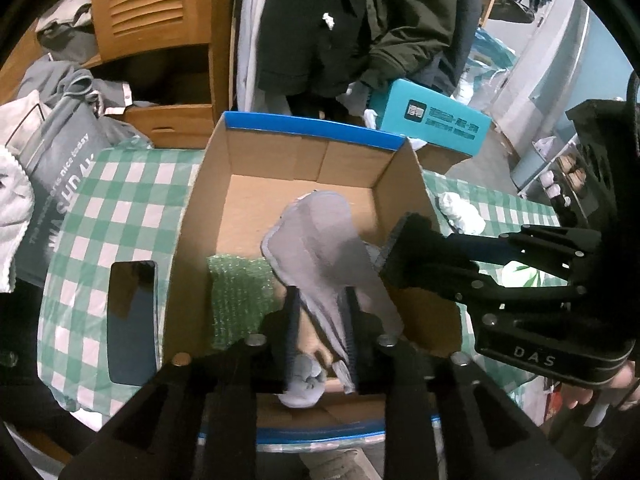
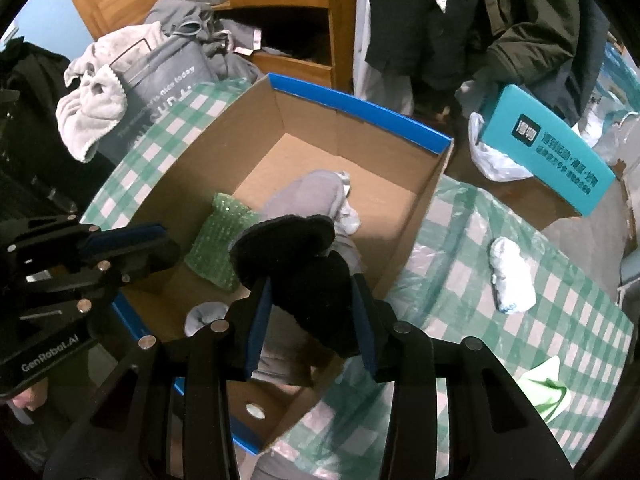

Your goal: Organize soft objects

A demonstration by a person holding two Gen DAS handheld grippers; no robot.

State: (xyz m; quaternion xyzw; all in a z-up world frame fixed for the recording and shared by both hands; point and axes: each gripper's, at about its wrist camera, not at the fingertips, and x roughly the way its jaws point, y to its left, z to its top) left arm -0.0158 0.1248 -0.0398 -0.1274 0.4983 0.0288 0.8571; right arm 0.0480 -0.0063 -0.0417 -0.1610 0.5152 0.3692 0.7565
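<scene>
Black sock (image 2: 308, 280) sits pinched in the right gripper (image 2: 312, 320) above the box (image 2: 400, 216). Left gripper (image 1: 320, 332), jaws parted, straddles a grey sock (image 1: 320, 248) draping into the box beside bubble wrap (image 1: 236, 296).

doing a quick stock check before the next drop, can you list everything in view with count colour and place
open cardboard box with blue rim: 1, brown, on the cloth
green-and-white checked cloth: 1, under the box
grey fabric piece: 1, hanging into the box between the left tongs
black knitted item: 1, between the right tongs over the box
green bubble wrap pad: 1, inside the box
white balled sock: 1, on the cloth
teal printed carton: 1, behind the box
left tongs: 1, black
right tongs: 1, black
</scene>
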